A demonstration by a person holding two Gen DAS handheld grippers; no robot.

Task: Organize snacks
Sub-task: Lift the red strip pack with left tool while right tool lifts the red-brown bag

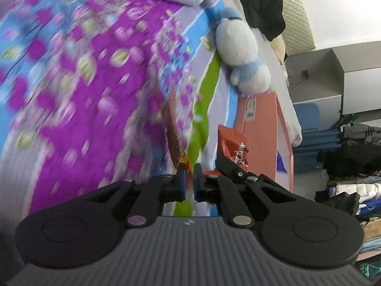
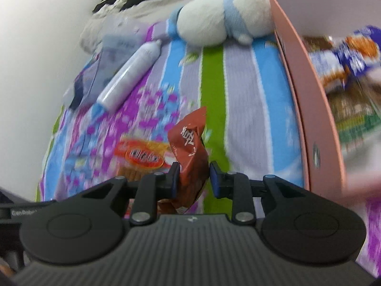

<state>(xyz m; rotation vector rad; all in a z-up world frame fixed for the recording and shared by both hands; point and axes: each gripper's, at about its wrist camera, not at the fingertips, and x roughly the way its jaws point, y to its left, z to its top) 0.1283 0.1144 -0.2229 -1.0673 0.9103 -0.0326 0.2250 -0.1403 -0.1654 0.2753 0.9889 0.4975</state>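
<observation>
Pinching crinkly red foil snack pkt (image 2: 190, 152), right claw (image 2: 192, 176); left claw (image 1: 189, 178) nearly pressed together, contents unclear.

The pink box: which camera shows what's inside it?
The right wrist view: the pink box shows its open inside, with blurred snack packets. The left wrist view shows only its outer side and edge.

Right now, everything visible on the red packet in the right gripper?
The red packet is a small crinkled foil-like pouch, brick red, with white Chinese characters on its face. It stands roughly upright between the fingers of the right gripper, its top corner pointing up and its lower end hanging below them. The left pad touches it; contact on the right side is unclear. It is above the bedsheet, left of the pink box.
</observation>
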